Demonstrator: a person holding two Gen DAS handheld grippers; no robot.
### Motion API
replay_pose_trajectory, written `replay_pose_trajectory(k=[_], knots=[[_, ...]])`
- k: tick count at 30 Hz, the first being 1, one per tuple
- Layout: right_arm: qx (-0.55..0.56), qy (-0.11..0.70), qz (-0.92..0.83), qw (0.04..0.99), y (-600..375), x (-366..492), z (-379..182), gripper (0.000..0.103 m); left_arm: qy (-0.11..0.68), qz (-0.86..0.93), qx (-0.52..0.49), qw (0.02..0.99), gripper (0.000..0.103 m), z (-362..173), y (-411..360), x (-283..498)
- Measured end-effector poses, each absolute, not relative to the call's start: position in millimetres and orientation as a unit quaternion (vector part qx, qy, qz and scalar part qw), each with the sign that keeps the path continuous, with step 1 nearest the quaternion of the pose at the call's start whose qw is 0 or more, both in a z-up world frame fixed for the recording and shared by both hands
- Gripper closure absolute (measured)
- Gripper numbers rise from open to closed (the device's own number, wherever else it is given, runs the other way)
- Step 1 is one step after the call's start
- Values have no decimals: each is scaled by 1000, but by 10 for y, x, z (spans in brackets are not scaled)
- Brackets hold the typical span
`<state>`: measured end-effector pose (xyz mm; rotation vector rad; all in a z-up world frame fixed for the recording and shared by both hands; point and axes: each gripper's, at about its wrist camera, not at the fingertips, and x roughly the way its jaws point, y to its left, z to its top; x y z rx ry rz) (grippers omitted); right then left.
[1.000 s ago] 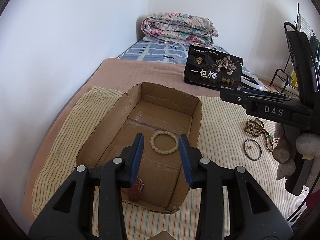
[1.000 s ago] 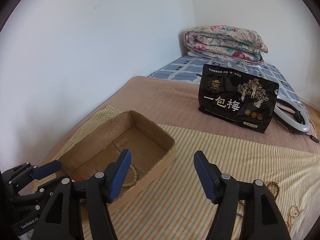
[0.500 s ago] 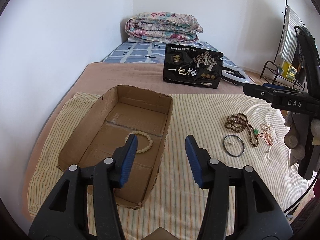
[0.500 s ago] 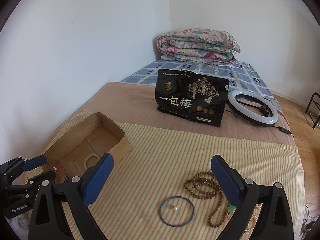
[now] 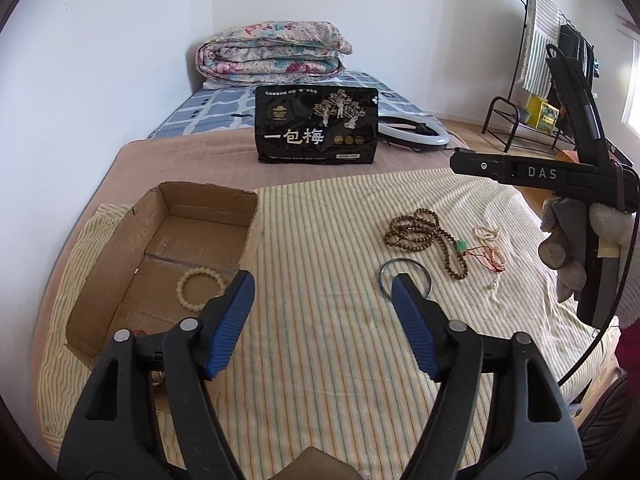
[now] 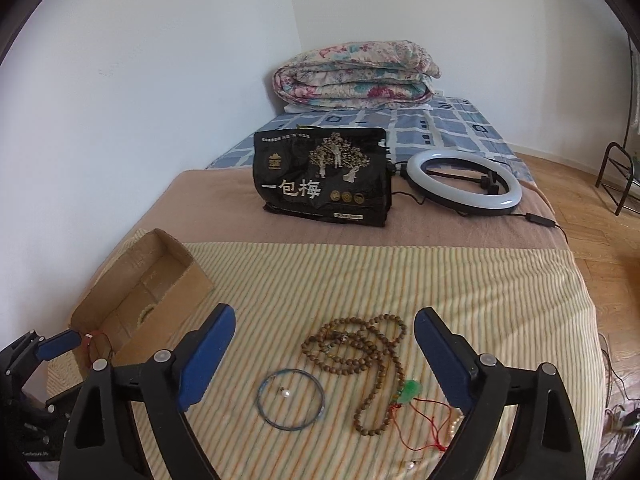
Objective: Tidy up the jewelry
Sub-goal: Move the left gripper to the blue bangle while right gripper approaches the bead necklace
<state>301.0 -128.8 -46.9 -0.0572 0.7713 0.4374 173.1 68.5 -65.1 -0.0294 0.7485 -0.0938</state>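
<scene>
Left gripper (image 5: pixel 322 304): jaws opening, nothing between them. Right gripper (image 6: pixel 324 344): jaws wide but closing, empty, above the brown bead necklace (image 6: pixel 360 352) and thin bangle (image 6: pixel 291 399), lower centre of the right view. 1 pale bracelet (image 5: pixel 196 285) lies in the cardboard box (image 5: pixel 208 200), left. Risk: red cord (image 6: pixel 424 424) trailing from the necklace may snag neighbouring pearl strand (image 5: pixel 490 244); thin bangle could slip from the pads.

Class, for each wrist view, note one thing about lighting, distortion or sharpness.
Left wrist view: fisheye bows the wall edges, dark corners, glare from the window at right. Right wrist view: sharp overall, a soft sunlit patch on the striped blanket.
</scene>
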Motion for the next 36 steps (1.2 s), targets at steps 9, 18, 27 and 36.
replay_pose_trajectory(k=[9,18,27,36], knots=[[12,402,170,900,-1701,3280,-774,0,417,-94,-24,904,23,-1003,277,1946],[-3,407,165,898,-1724,3452,-1014,0,447,-123,-15,886,22,-1344,-110,2192],[-40,388,171,905,-1648,3511,-1114,0,477,-117,-11,871,22,-1679,-317,2492],[-46,409,197,890,-1518,3613,-1263,0,486,-91,-10,869,22,-1866,-383,2696]])
